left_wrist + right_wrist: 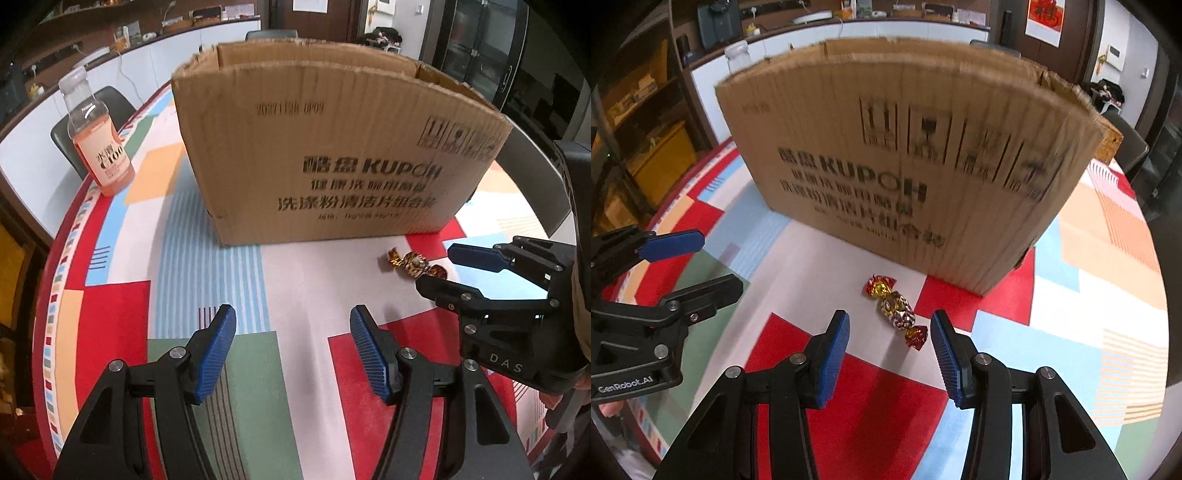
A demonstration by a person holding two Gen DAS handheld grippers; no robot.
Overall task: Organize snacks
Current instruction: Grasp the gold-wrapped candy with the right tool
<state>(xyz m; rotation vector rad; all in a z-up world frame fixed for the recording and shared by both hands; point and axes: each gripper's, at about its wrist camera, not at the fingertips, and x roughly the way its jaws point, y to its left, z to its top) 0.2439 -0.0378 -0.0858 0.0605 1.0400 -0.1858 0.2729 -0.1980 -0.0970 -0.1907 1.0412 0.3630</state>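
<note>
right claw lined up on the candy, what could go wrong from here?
1. The foil-wrapped twist candy lies diagonally, one twisted end near the right claw; closing may pinch only wrapper and slip.
2. The tall brown cardboard box stands just behind; a low lift could hit its wall.
3. The open left claw hovers nearby; the two could collide.

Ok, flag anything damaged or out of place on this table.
The cardboard box has a ragged, torn top rim. One wrapped candy lies loose on the tablecloth outside it, just ahead of the open right gripper.
</note>
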